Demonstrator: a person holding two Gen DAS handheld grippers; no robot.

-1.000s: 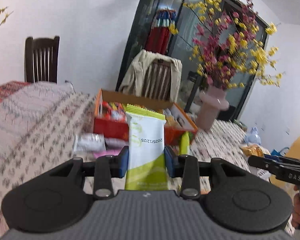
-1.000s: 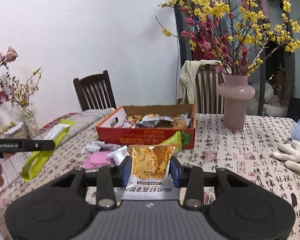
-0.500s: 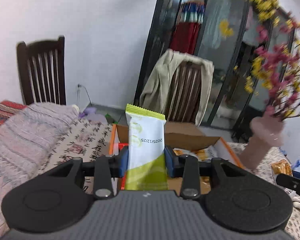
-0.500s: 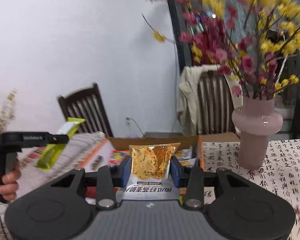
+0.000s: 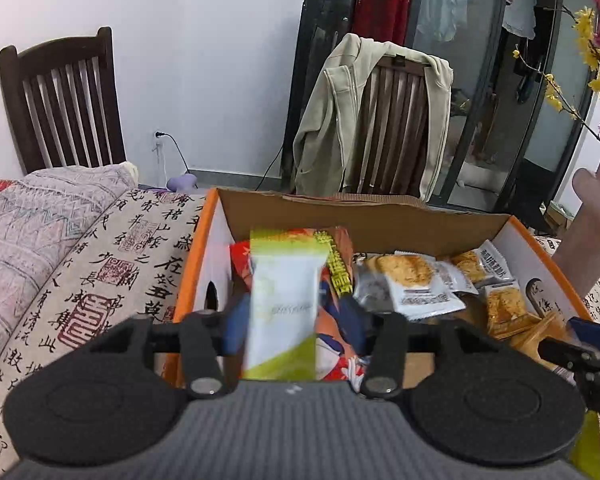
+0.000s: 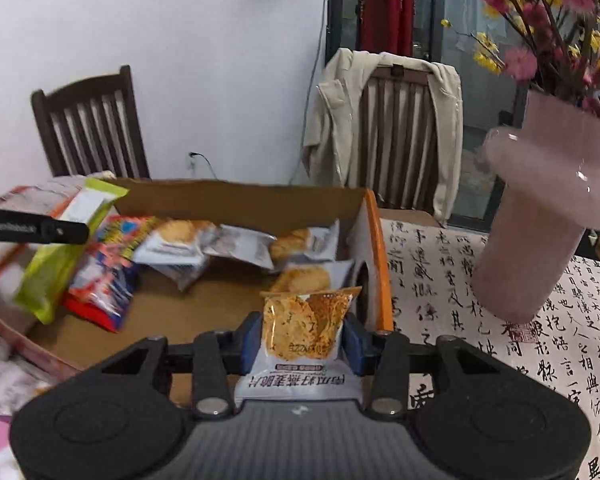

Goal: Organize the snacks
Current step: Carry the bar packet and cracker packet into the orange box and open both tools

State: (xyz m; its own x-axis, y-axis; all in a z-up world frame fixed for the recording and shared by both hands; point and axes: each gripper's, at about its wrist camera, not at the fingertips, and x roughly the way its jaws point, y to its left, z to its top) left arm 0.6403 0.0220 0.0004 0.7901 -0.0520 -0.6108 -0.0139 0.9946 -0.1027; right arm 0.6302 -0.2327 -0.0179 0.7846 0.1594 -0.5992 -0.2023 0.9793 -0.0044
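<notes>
An orange cardboard box holds several snack packets. My left gripper hangs over the box's left part; its jaws stand wide apart and the green-and-white packet between them is blurred and loose. The same packet shows in the right wrist view beside the left gripper's finger. My right gripper is shut on an orange-and-white cracker packet, held above the box's right end.
A pink vase with flowers stands right of the box on the patterned tablecloth. Two wooden chairs, one with a beige jacket, stand behind the table. Packets lie in front of the box.
Both grippers have moved forward over the box. The left jaws have opened and the green-and-white packet is slipping down. The right gripper still holds its packet.
</notes>
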